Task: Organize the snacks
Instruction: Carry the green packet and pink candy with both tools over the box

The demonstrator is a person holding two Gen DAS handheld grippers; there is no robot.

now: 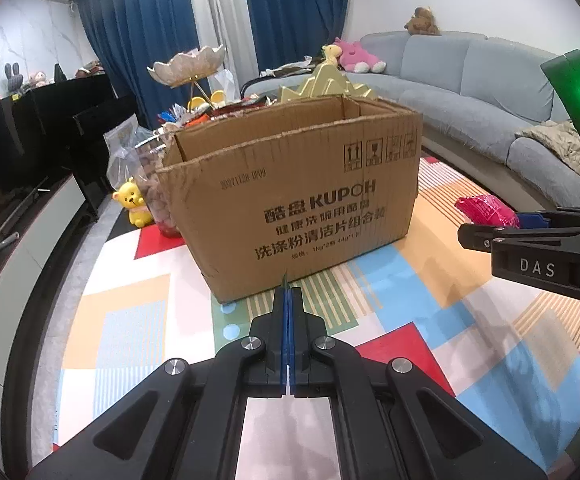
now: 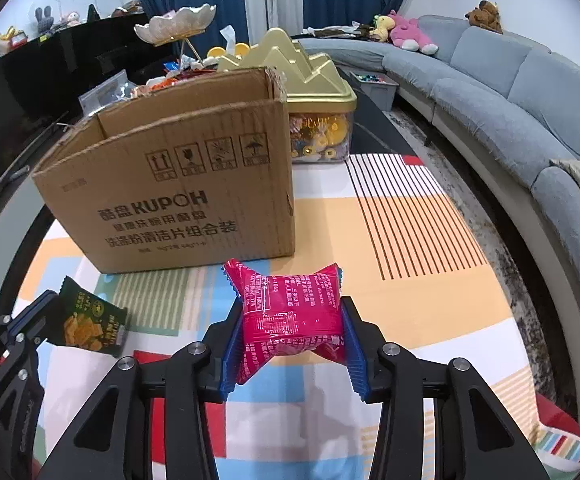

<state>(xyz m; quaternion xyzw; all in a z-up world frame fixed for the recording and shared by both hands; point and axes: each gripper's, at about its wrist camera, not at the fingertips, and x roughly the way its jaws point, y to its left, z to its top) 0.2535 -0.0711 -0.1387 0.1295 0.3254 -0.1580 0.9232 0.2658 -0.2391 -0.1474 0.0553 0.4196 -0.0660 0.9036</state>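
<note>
Two snacks are gripped, none boxed: your right gripper [image 2: 294, 332] clamps the pink packet [image 2: 292, 316], your left gripper [image 2: 55, 314] pinches the green packet [image 2: 87, 322]; the cardboard box [image 2: 177, 184] awaits both.

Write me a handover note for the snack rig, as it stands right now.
Left claw: shut on the edge of a dark green snack packet; only the right wrist view shows the packet itself.
Right claw: shut on a pink snack packet, pads pressing both sides.
Both packets are off the patterned mat, in front of the open cardboard box.
Done: both packets picked up.
Left: neither is in the box yet; probably drop them in. Box contents not visible. More snacks lie behind the box, beside the gold-lidded container.
</note>
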